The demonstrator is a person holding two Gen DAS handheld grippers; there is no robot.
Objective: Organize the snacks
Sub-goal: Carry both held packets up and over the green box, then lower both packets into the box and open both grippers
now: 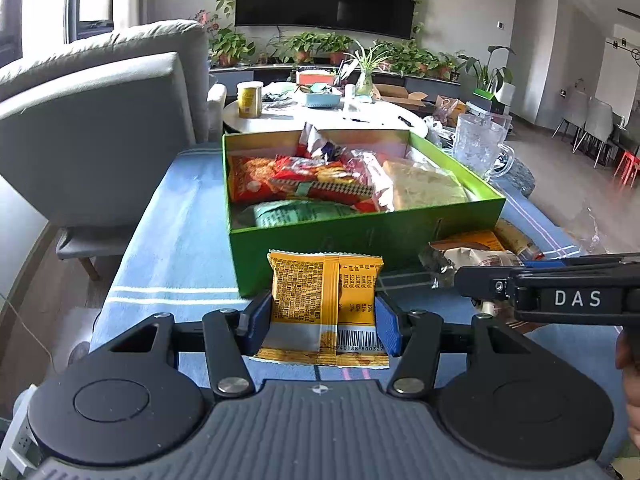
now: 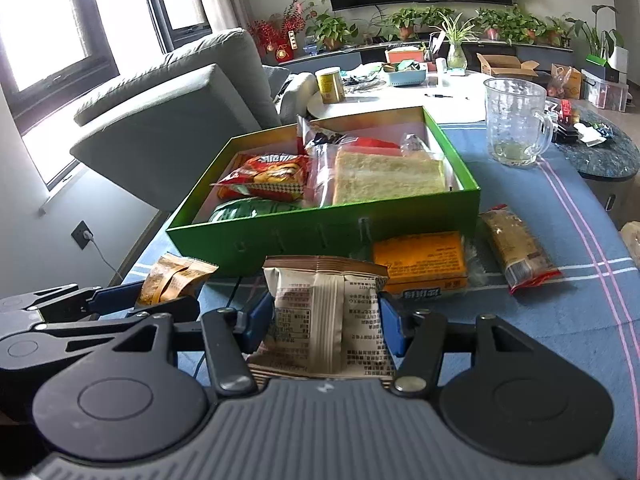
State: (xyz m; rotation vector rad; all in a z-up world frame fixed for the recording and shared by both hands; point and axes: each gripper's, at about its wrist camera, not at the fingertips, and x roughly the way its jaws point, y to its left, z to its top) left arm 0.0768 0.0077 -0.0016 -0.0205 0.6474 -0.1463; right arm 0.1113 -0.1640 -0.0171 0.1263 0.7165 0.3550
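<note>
The left gripper (image 1: pixel 324 322) has its two blue-padded fingers (image 1: pixel 258 322) pressed against the sides of a small yellow-orange foil snack packet (image 1: pixel 324 300), held upright with its printed back and barcode facing the camera. The right gripper (image 2: pixel 326 326) likewise pinches a small beige and brown foil snack packet (image 2: pixel 326 312), also upright, back seam towards the camera. The two grippers sit side by side and near each other; each shows at the edge of the other's view.

Both packets are held just in front of the near wall of a shallow, open green cardboard box (image 2: pixel 320 236), which rests on a blue cloth with white and pink stripes (image 2: pixel 540 320) covering the table. They appear to be raised for carrying over that wall, though whether their lower edges clear the cloth is hidden.

The box already holds a red and yellow crinkly snack bag (image 2: pixel 268 176), a green packet (image 2: pixel 248 206) at the near edge, and a clear bag of sliced white bread (image 2: pixel 384 178), so the sorting looks well under way.

Still outside, on the cloth to the right of the box front, lie a flat orange packet (image 2: pixel 420 262) and a long brown bar in clear wrap with a red end (image 2: pixel 518 246). A clear glass mug (image 2: pixel 516 120) stands further back.
</note>
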